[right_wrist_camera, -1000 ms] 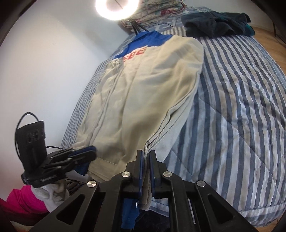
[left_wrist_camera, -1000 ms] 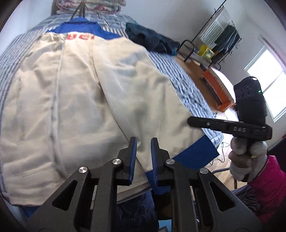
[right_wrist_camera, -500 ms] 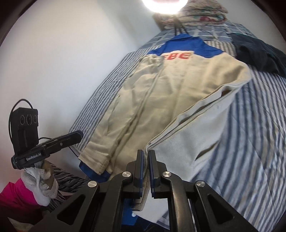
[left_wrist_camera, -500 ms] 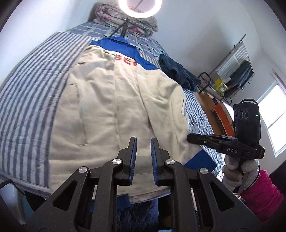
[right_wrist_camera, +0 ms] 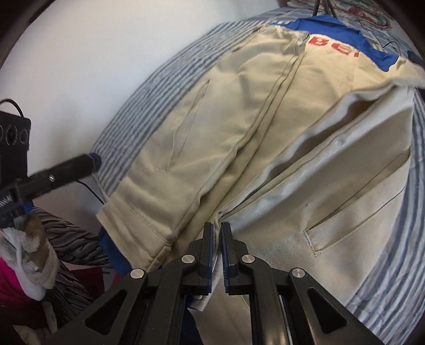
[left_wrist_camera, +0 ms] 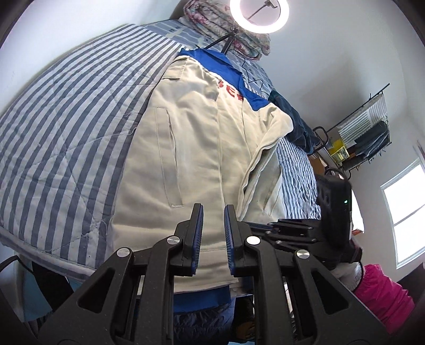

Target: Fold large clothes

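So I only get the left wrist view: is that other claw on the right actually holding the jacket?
Observer: Yes. In the right wrist view the right claw pinches the jacket's open front edge, near the hem.
Operator: Does that raised flap have a pocket?
Observer: Yes, a slanted pocket shows on it.
Operator: And my own claw?
Observer: Seen from there, the left claw is clear of the jacket, with nothing in it.

one beige jacket (left_wrist_camera: 202,148), two tongs, one striped quilt (left_wrist_camera: 66,127), one ring light (left_wrist_camera: 259,14)
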`<state>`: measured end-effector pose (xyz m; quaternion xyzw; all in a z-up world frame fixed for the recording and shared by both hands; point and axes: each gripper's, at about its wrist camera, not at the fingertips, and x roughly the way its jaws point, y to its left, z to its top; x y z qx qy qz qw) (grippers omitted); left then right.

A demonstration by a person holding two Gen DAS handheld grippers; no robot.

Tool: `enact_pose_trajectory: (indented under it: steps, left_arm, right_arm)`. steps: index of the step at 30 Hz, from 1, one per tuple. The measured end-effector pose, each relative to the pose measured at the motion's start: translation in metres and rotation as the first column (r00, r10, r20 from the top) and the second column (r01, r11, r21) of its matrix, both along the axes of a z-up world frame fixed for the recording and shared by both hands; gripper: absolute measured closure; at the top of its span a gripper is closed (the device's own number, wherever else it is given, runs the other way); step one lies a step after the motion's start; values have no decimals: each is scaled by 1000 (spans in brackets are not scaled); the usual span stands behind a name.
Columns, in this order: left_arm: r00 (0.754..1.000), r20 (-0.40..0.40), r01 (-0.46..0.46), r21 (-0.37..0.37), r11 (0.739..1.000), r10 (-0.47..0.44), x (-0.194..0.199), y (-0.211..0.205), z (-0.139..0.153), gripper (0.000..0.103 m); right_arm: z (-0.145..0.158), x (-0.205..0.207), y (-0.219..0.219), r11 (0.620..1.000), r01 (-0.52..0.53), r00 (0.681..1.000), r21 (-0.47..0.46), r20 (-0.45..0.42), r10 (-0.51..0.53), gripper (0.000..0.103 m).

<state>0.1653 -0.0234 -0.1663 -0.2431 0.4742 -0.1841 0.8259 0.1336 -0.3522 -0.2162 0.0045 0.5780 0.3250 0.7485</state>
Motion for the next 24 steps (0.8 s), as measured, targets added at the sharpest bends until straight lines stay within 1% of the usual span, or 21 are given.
enact_pose_trajectory:
  steps: [3, 4, 5, 7, 8, 9, 11, 13, 15, 17, 18, 19, 21, 24]
  left_arm:
    - [1000, -19, 13, -12, 1000, -14, 2, -4, -5, 90]
    - [1000, -22, 20, -11, 1000, -20, 3, -7, -6, 90]
    - [999, -25, 29, -11, 1000, -29, 3, -11, -7, 90]
    - [998, -28, 50, -11, 999, -50, 5, -20, -7, 89]
    - [998, -29, 63, -10, 998, -64, 5, -26, -7, 81]
    - [997, -28, 75, -13, 997, -76, 5, -31, -7, 69]
    - [995, -20, 96, -13, 995, -97, 5, -40, -7, 62]
    - [992, -18, 121, 0, 993, -121, 6, -50, -7, 62]
    - [990, -18, 140, 6, 990, -140, 6, -60, -8, 62]
    - [987, -17, 160, 10, 987, -160, 6, -68, -8, 62]
    - [986, -14, 167, 18, 986, -167, 6, -71, -8, 62]
    - [985, -7, 173, 31, 984, -173, 5, -75, -7, 62]
    - [983, 7, 184, 53, 982, -184, 4, -81, -5, 62]
    - [979, 24, 197, 98, 975, -200, 2, -90, -4, 62]
  right_arm:
    - [-7, 1, -1, 1000, 6, 1000, 10, -16, -6, 99]
    - [-7, 2, -2, 1000, 13, 1000, 25, -23, -12, 97]
    - [-5, 1, -5, 998, 20, 999, 61, -37, -18, 93]
    - [-1, -1, -8, 995, 21, 999, 103, -52, -15, 75]
    - [3, -4, -10, 994, 9, 999, 108, -41, -5, 73]
    - [9, -8, -11, 993, -2, 1000, 115, -30, 6, 71]
    - [19, -14, -19, 989, -3, 1000, 146, -22, 6, 71]
    - [30, -16, -31, 984, 20, 1000, 175, -14, -17, 69]
    - [39, -14, -48, 981, 51, 999, 185, 7, -54, 67]
    - [47, -10, -64, 980, 89, 994, 179, 42, -98, 58]
    - [51, -6, -73, 977, 117, 990, 176, 59, -129, 51]
    - [54, -2, -82, 974, 144, 985, 176, 69, -158, 48]
    - [58, 9, -101, 962, 200, 973, 183, 80, -218, 47]
    - [66, 25, -126, 948, 266, 949, 175, 123, -289, 47]
